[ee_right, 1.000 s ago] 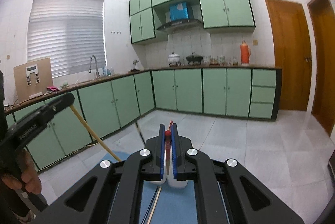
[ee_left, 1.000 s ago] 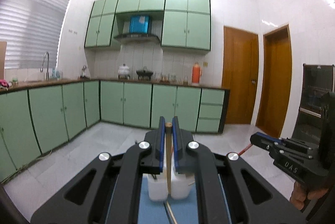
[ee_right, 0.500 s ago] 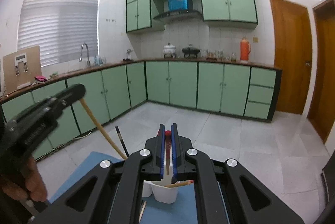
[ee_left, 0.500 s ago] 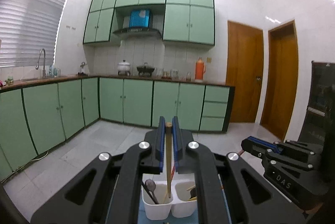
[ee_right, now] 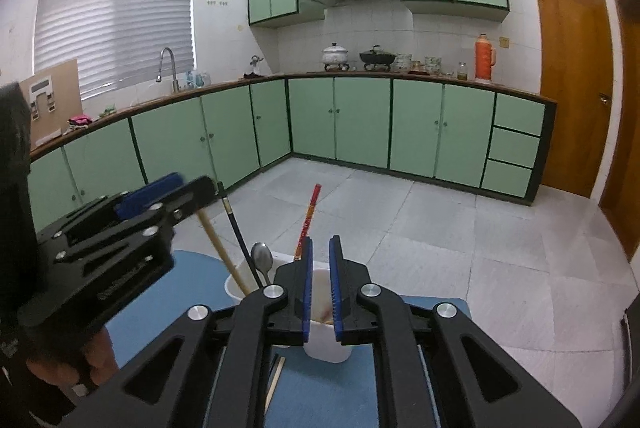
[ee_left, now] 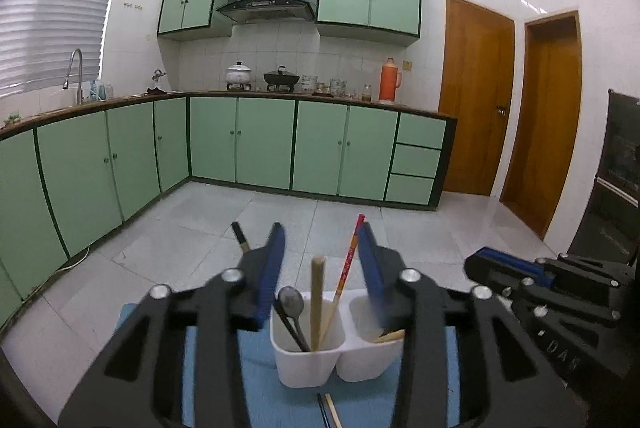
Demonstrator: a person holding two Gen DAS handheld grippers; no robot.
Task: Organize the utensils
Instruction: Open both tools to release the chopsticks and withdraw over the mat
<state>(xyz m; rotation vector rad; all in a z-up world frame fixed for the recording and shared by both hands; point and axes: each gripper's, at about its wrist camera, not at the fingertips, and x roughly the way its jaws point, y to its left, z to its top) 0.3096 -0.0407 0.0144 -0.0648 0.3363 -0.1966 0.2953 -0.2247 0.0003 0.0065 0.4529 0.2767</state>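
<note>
Chopsticks are dropped now: left gripper [ee_left: 320, 262] has sprung wide off the wooden chopstick [ee_left: 317, 302], right gripper [ee_right: 319, 284] has let its red chopstick [ee_left: 347, 268] go too, both standing in the white holder's [ee_left: 306, 360] left cup.

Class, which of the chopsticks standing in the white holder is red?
The red chopstick, leaning right in the holder; the wooden chopstick beside it is plain tan.
</note>
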